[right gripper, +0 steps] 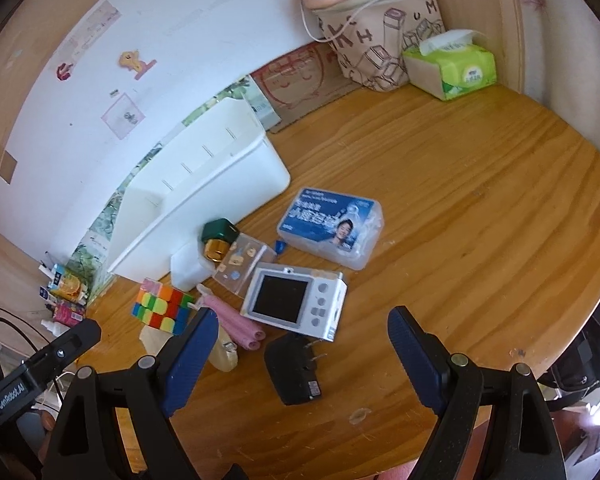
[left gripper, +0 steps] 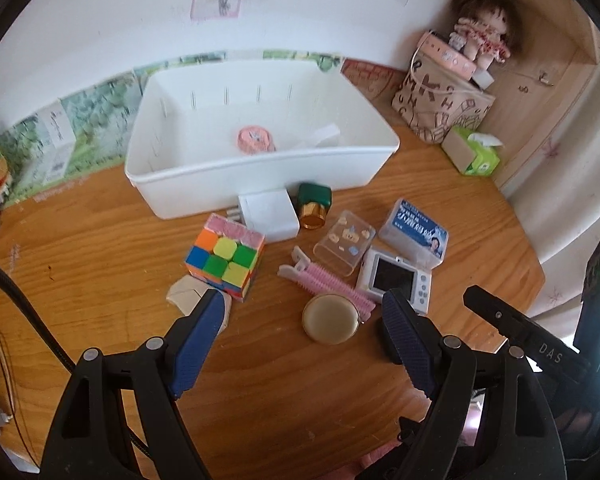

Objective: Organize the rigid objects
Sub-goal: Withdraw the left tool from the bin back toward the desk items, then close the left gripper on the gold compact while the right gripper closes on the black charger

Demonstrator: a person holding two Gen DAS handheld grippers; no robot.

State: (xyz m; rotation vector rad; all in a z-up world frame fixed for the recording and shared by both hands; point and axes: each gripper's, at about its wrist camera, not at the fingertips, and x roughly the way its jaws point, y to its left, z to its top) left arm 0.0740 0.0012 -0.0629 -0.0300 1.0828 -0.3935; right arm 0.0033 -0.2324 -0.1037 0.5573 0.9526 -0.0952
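A pink hair clip [left gripper: 326, 286] lies flat on the counter [left gripper: 100, 240], its length running diagonally beside a puzzle cube [left gripper: 224, 262]. The white bin [left gripper: 260, 168] holds a pink tape roll [left gripper: 254, 140]. The left tool [left gripper: 304, 316] and right tool [right gripper: 302, 332] hover wide, empty.

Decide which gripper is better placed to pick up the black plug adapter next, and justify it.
Probably the right gripper: the black plug adapter lies just ahead of its open jaws. The left gripper frames the round compact instead.
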